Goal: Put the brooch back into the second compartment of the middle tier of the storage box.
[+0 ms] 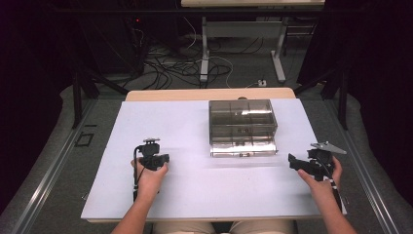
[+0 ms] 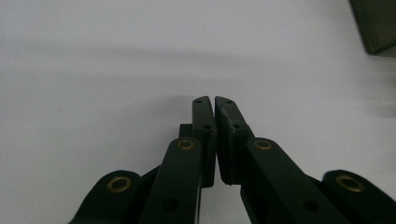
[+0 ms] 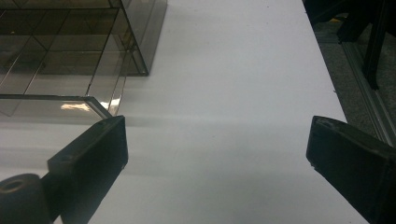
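Observation:
A smoky see-through box with several compartments stands in the middle of the white table, and its lowest drawer sticks out a little toward me. My left gripper rests on the table to the left of the box. In the left gripper view its jaws are shut tip to tip with nothing between them, and a corner of the box shows at the top right. My right gripper sits to the right of the box. It stands wide open over bare table, with the box ahead on its left.
The table's right edge runs close beside the right gripper, with grey floor and a metal rail beyond it. Cables and the legs of another table lie on the floor behind the table. Dark curtains hang on both sides.

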The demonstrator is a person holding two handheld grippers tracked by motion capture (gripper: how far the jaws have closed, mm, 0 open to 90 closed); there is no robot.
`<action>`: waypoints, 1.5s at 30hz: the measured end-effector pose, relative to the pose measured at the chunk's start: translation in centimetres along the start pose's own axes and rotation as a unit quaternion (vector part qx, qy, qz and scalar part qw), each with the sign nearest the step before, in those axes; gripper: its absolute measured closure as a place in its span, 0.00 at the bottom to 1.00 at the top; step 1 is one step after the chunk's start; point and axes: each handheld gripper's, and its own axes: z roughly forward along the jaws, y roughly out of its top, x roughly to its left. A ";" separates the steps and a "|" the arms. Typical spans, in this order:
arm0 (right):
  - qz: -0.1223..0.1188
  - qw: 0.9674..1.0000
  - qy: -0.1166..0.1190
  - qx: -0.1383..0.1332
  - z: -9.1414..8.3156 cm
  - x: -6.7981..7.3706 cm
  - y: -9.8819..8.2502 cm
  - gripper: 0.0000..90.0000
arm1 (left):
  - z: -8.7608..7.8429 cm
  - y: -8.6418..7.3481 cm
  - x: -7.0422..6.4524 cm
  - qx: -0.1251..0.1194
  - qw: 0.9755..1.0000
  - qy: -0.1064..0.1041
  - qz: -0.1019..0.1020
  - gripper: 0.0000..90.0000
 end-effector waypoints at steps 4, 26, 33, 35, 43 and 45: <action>-0.001 1.000 0.000 -0.001 0.0 0.0 0.0 0.06 | -0.1 0.1 0.2 0.000 1.000 0.000 -0.003 0.99; 0.005 1.000 0.002 0.000 -0.1 0.0 0.0 0.06 | -0.7 0.2 0.8 -0.003 1.000 -0.011 -0.006 1.00; 0.005 1.000 0.003 -0.001 -0.1 0.0 0.0 0.06 | -0.9 0.2 0.8 -0.009 1.000 -0.016 -0.004 1.00; 0.008 1.000 0.003 0.000 -0.1 0.0 0.0 0.06 | -0.9 0.2 0.9 -0.009 1.000 -0.017 -0.002 1.00; 0.004 1.000 0.003 -0.002 -0.1 -0.1 0.0 0.06 | -1.2 0.2 0.9 -0.023 0.999 -0.024 -0.007 1.00; 0.006 1.000 0.003 -0.002 -0.2 -0.1 0.0 0.06 | -1.2 0.2 0.9 -0.026 0.999 -0.025 -0.008 1.00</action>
